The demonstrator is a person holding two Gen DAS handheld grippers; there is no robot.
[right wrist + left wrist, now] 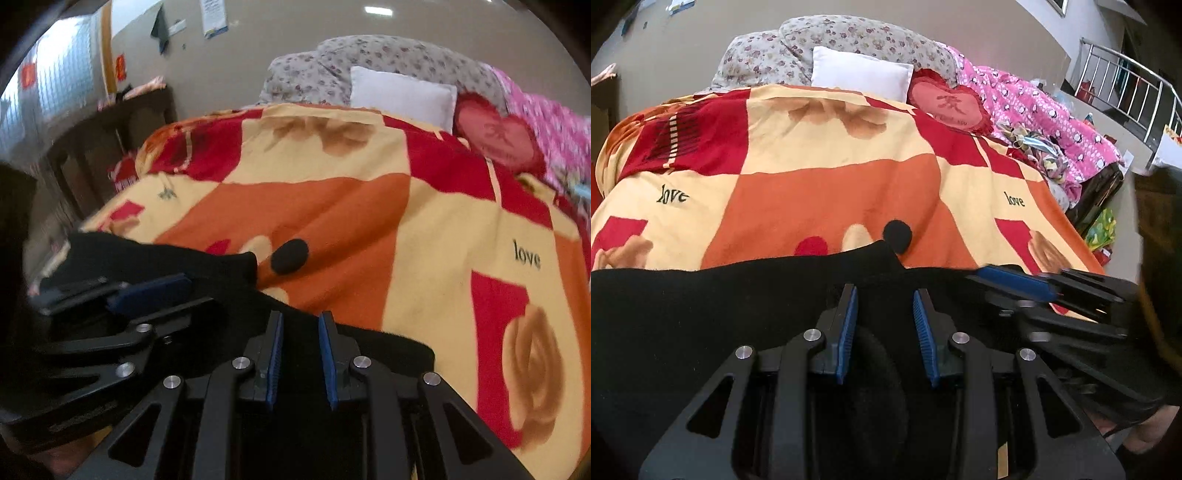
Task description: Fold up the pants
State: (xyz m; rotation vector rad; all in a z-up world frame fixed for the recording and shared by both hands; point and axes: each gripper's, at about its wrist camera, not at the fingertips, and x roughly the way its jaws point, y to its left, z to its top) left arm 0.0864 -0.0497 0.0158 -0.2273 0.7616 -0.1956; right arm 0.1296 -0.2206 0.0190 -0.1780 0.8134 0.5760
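The black pants [701,314] lie spread across the near edge of the bed [1104,192], on top of a checked blanket [820,192] in orange, cream and red. One corner of the black fabric rises to a small peak just beside a round black patch in the blanket's print.

Left gripper [884,295]: positioned over the pants and angled downward. Its blue-padded fingers [925,328] stand partly apart. Black fabric lies under and between them; whether the pads press on a fold of it cannot be told.

Right gripper [300,319]: positioned close beside the left one, also over the pants and angled downward. Its fingers [327,354] stand a narrow gap apart. Black fabric lies below them; a grip on it cannot be confirmed. The right wrist view is slightly blurred.

Each gripper appears at the edge of the other's view, with the pants beneath both.

At the far end of the bed sit a white pillow [860,72], a red heart-shaped cushion [947,101], a floral quilt [820,40] and a pink patterned quilt [1034,107].
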